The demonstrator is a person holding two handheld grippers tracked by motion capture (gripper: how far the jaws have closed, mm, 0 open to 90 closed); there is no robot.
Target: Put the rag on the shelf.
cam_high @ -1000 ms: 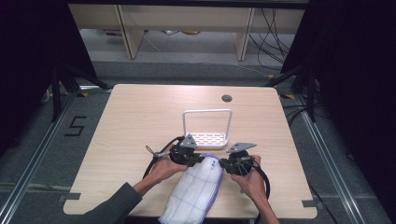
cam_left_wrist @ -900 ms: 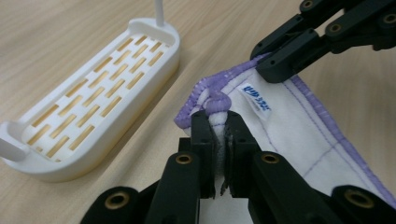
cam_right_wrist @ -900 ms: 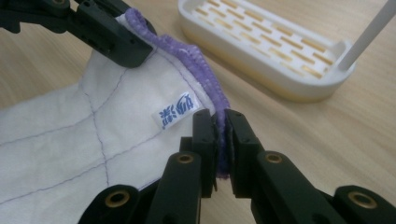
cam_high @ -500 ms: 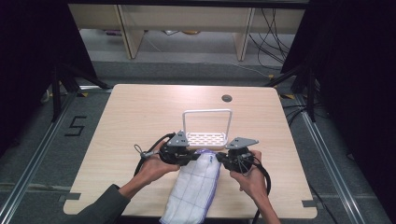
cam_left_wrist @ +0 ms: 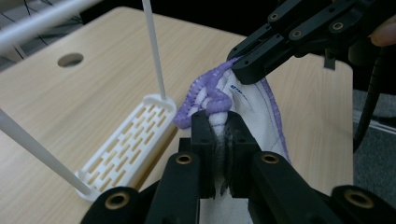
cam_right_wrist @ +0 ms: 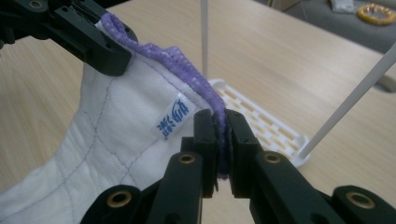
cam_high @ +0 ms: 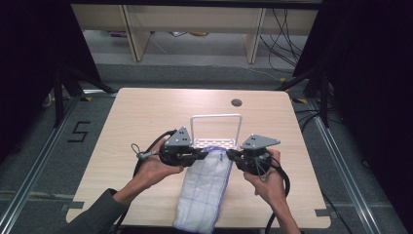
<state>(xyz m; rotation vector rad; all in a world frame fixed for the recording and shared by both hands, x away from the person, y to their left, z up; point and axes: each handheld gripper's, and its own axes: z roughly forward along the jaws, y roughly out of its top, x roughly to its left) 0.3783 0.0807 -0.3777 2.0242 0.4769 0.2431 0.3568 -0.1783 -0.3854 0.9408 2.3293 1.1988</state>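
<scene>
A white quilted towel [cam_high: 204,187] with a purple stitched edge lies lengthwise on the table, its near end hanging over the front edge. Its far end is lifted off the wood. My left gripper [cam_high: 200,155] is shut on the far left corner, where the purple edge [cam_left_wrist: 212,95] bunches between the jaws. My right gripper [cam_high: 231,156] is shut on the far right corner, next to the towel's small blue label [cam_right_wrist: 173,119]. A white wire rack [cam_high: 216,127] with a slotted base [cam_left_wrist: 128,142] stands just beyond both grippers.
The light wooden table [cam_high: 146,117] has a round cable hole [cam_high: 236,103] near its far edge. Black cables loop from both grippers toward the front edge. Shelving and loose cables stand on the floor beyond the table.
Both grippers have carried the towel's far end forward, toward the white rack. The towel now stretches farther up the table.
</scene>
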